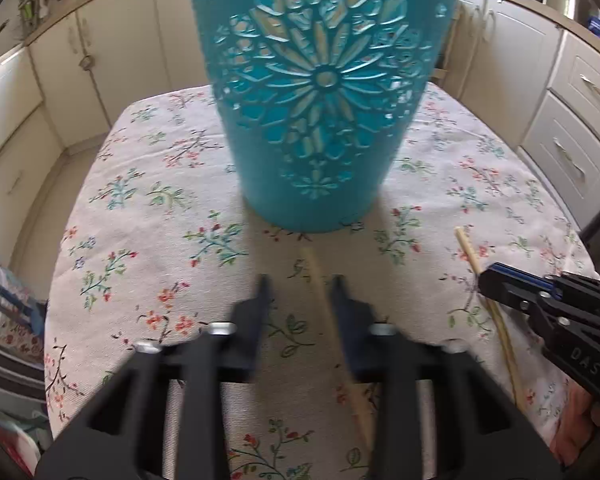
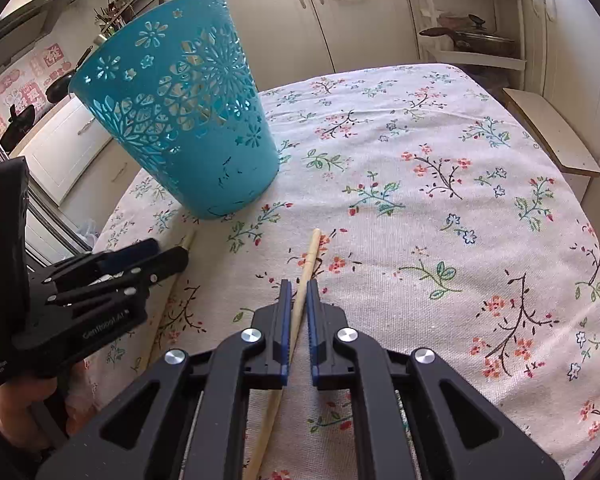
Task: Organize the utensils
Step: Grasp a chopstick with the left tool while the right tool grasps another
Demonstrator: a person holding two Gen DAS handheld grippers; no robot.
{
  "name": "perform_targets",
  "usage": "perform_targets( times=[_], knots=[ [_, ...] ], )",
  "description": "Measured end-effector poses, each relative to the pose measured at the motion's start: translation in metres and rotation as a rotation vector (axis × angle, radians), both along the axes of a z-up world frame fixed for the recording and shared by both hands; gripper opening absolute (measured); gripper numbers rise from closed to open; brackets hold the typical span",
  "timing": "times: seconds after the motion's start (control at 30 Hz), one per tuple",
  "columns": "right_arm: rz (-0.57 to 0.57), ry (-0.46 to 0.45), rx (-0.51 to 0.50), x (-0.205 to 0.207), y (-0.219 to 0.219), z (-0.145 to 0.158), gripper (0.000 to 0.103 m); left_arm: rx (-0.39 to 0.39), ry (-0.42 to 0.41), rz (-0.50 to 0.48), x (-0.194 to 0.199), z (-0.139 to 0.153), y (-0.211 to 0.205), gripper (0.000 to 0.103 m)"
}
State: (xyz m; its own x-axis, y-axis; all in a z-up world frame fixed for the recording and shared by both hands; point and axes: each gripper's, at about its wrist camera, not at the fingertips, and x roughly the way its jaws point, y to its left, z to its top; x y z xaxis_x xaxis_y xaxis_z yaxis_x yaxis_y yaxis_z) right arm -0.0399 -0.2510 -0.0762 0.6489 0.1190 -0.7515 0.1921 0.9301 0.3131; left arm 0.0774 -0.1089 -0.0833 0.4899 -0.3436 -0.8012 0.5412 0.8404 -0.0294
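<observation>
A tall teal openwork basket stands upright on the flowered tablecloth. Two pale wooden chopsticks lie in front of it, pointing towards it. One chopstick runs between the fingers of my left gripper, close against the right finger, with a gap still showing on the left; this view is blurred. The other chopstick sits between the blue pads of my right gripper, which is shut on it. Each gripper also shows in the other's view: left gripper, right gripper.
Cream kitchen cabinets surround the table. A white shelf with pans and a low wooden board stand beyond the far right edge. A hand holds the left gripper's handle. Bags lie beside the table's left edge.
</observation>
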Motion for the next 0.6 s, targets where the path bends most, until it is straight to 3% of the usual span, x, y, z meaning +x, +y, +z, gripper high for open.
perform_targets(
  times=[0.07,0.27,0.43,0.6],
  knots=[
    [0.001,0.002,-0.002,0.0,0.0,0.0,0.008,0.001,0.009,-0.016,-0.002,0.001,0.0,0.008],
    [0.013,0.021,-0.04,0.008,0.005,0.002,0.008,0.065,0.026,-0.04,0.0,0.002,-0.008,0.009],
    [0.109,0.045,-0.101,0.016,0.014,0.006,0.007,0.088,0.004,-0.055,-0.002,0.002,-0.011,0.007],
    [0.092,0.023,-0.048,0.013,0.004,0.002,0.007,0.082,-0.011,-0.061,-0.004,0.001,-0.009,0.006]
  ],
)
